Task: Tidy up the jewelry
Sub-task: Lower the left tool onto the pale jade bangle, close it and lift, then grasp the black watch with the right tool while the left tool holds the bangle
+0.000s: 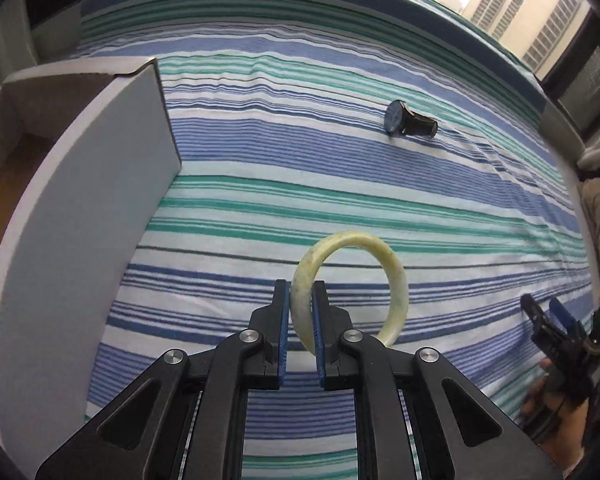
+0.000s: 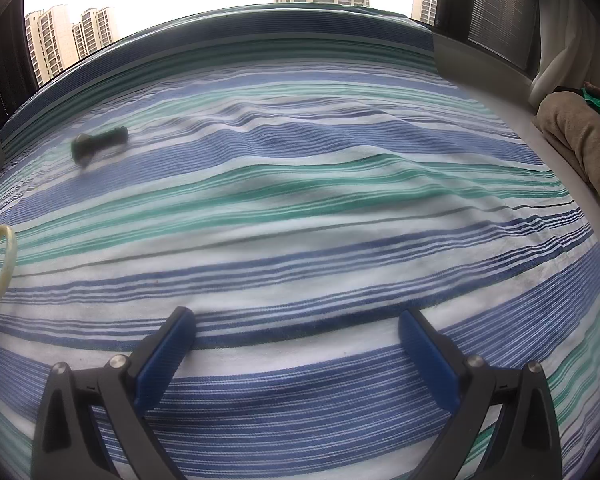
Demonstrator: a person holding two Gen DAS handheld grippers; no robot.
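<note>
My left gripper (image 1: 301, 294) is shut on a pale yellow-green bangle (image 1: 394, 276), held upright just above the striped bedsheet. The bangle also shows at the left edge of the right wrist view (image 2: 5, 264). A dark wristwatch (image 1: 410, 119) lies on the sheet farther away to the right; it looks blurred in the right wrist view (image 2: 98, 144). An open white cardboard box (image 1: 88, 184) stands close on the left of my left gripper. My right gripper (image 2: 298, 328) is open wide and empty over the sheet; it also shows at the right edge of the left wrist view (image 1: 544, 314).
The blue, green and white striped sheet (image 2: 300, 200) covers the whole bed. A beige folded cloth (image 2: 580, 144) lies at the right edge by a curtain. A window with tower blocks is behind the bed's far edge.
</note>
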